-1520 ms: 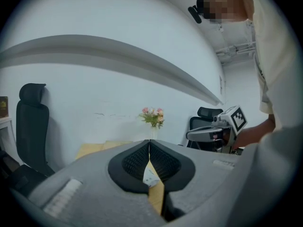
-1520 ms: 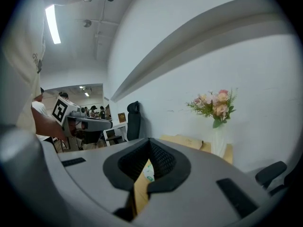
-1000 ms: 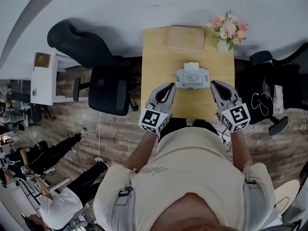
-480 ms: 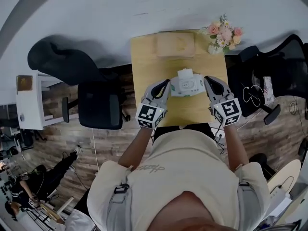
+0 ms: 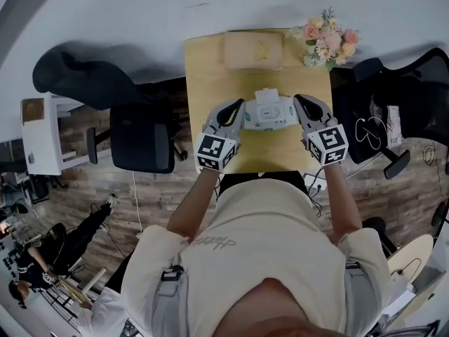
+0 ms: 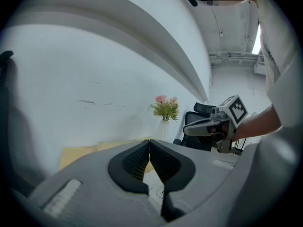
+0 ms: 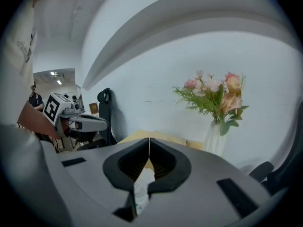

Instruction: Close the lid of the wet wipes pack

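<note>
Leaning over the scene, the person (image 5: 273,237) in a cream shirt fills the 6 o'clock half of the head view, both arms stretched toward 12 o'clock. Past the arms lies the pale wooden worktop (image 5: 210,76). A black office chair (image 5: 140,137) stands off its 9 o'clock side on the plank floor (image 5: 105,188), and more dark chairs (image 5: 393,104) crowd its 3 o'clock side. A tan box (image 5: 254,51) rests at the worktop's 12 o'clock edge.

The left claw (image 5: 238,104) sits just beside the 9 o'clock end of the wet wipes pack (image 5: 270,114), and the right claw (image 5: 300,100) just beside its 3 o'clock end. Whether either tip touches the pack cannot be told. In its own view each claw has its jaws pressed together at the tips with nothing between them, and a bit of the white pack shows below.

The pack lies near the middle of the worktop, between the two claws. A vase of flowers (image 5: 324,41) stands at the 1 o'clock corner. The pack's white lid (image 5: 266,95) is flipped open toward 12 o'clock.
</note>
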`<state>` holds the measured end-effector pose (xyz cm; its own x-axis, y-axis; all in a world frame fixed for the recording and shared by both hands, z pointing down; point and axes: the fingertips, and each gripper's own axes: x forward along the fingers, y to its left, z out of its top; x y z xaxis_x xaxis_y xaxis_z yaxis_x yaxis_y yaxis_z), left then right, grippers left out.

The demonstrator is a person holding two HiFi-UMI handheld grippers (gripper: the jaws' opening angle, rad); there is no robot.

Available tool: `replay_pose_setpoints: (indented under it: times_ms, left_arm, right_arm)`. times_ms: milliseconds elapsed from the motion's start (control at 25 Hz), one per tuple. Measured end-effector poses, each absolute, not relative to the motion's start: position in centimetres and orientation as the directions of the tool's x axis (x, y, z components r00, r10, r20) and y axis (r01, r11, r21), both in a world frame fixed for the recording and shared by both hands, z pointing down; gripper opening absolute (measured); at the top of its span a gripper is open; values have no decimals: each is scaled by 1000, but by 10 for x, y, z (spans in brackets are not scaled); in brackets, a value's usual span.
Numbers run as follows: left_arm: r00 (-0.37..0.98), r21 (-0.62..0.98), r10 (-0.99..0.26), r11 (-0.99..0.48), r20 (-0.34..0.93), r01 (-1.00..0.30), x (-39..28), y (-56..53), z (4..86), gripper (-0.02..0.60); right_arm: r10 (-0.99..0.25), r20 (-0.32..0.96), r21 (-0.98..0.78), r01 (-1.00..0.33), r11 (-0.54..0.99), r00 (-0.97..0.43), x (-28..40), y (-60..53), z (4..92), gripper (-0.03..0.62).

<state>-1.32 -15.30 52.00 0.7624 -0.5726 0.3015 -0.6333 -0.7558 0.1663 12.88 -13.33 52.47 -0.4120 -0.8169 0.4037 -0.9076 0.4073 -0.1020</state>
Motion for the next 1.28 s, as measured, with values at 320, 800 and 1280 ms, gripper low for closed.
replay_pose_setpoints:
  times_ms: [320, 800, 1280]
  left_arm:
    - [678, 181, -615, -673, 403, -717, -11, -161, 562, 18]
    - [642, 215, -592, -631, 488, -745, -13, -148, 606, 18]
    - [637, 230, -590, -618, 497, -752, -19, -148, 615, 18]
  right_arm:
    - [-744, 446, -187, -865, 465, -497, 133, -154, 583, 5]
    - [-622, 572, -208, -828, 521, -535, 122, -189, 667, 44]
    - [-403, 683, -364, -762, 535, -609, 105, -189, 724, 61]
